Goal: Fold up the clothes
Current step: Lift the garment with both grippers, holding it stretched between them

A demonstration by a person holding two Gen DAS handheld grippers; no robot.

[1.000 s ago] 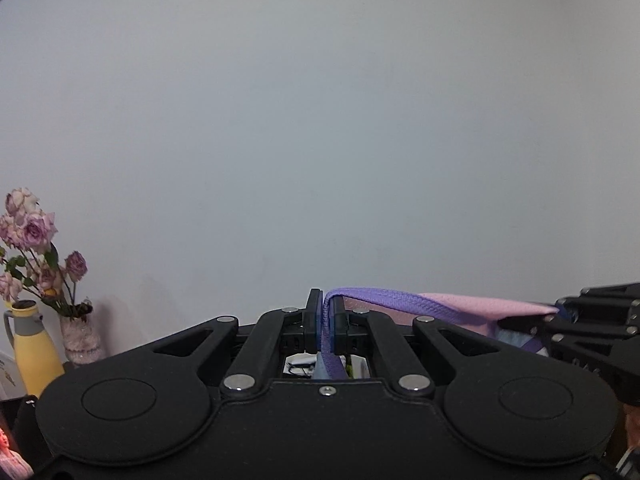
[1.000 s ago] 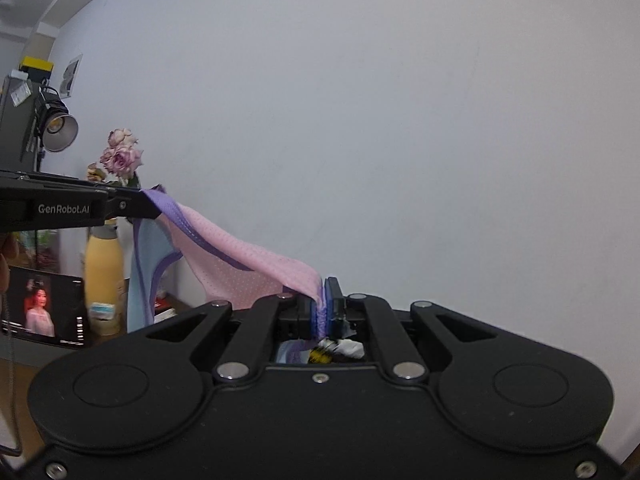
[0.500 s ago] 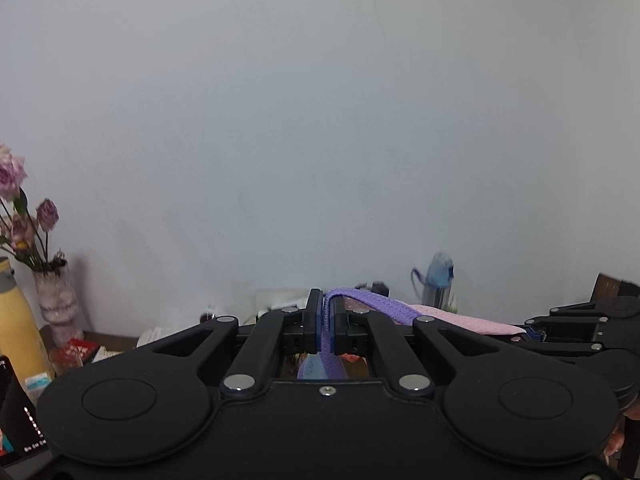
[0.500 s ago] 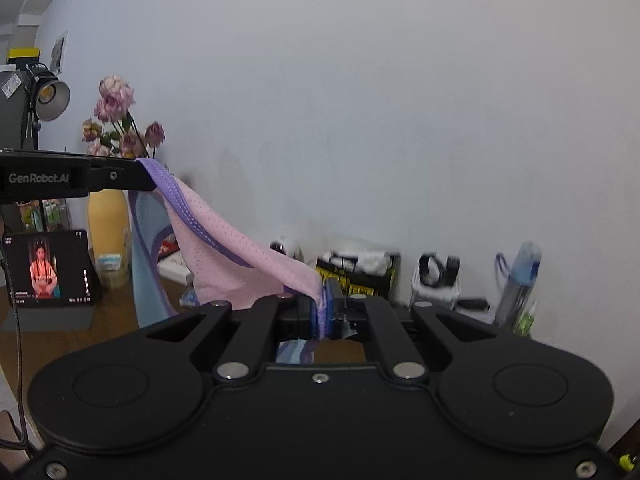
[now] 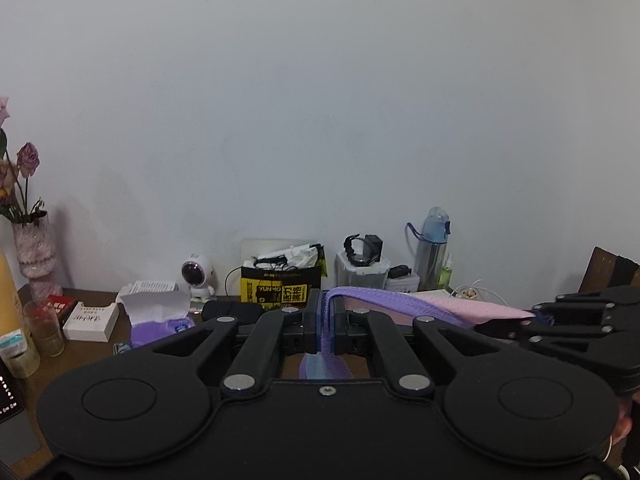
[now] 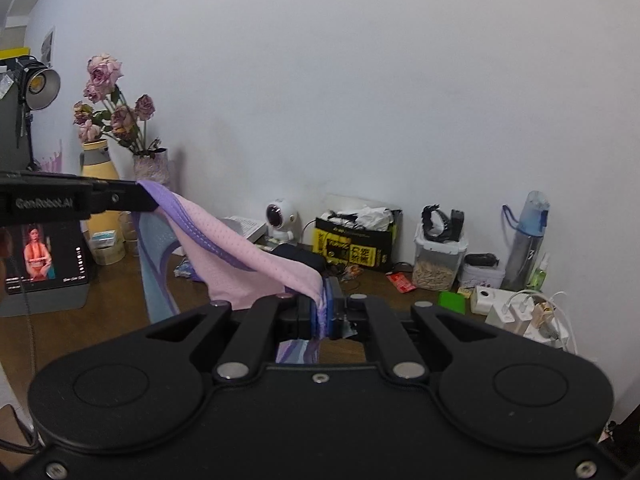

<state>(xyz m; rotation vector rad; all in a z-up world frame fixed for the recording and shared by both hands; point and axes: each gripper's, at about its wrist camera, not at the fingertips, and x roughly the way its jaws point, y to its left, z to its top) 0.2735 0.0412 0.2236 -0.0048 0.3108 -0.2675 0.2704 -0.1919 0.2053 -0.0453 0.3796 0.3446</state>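
Observation:
A pink mesh garment with purple trim [image 6: 248, 256] hangs stretched in the air between my two grippers, above the brown table [image 6: 112, 308]. My left gripper [image 5: 328, 320] is shut on its purple band [image 5: 384, 300]. My right gripper [image 6: 322, 312] is shut on the other end of the garment. In the right wrist view the left gripper [image 6: 140, 200] comes in from the left, holding the purple edge. In the left wrist view the right gripper [image 5: 536, 314] sits at the right, on the pink cloth [image 5: 480, 308]. A light blue part [image 6: 154, 264] hangs down below.
Along the wall stand a flower vase [image 6: 150, 164], a yellow bottle [image 6: 98, 184], a small white camera [image 6: 280, 220], a yellow-black bag [image 6: 352, 246], a clear food container [image 6: 438, 264], a blue water bottle [image 6: 526, 236] and chargers [image 6: 520, 312]. A phone on a stand [image 6: 44, 260] is at left.
Both grippers have tilted downward with the garment still held between them. The views went from bare wall to showing the table and the clutter along the wall.

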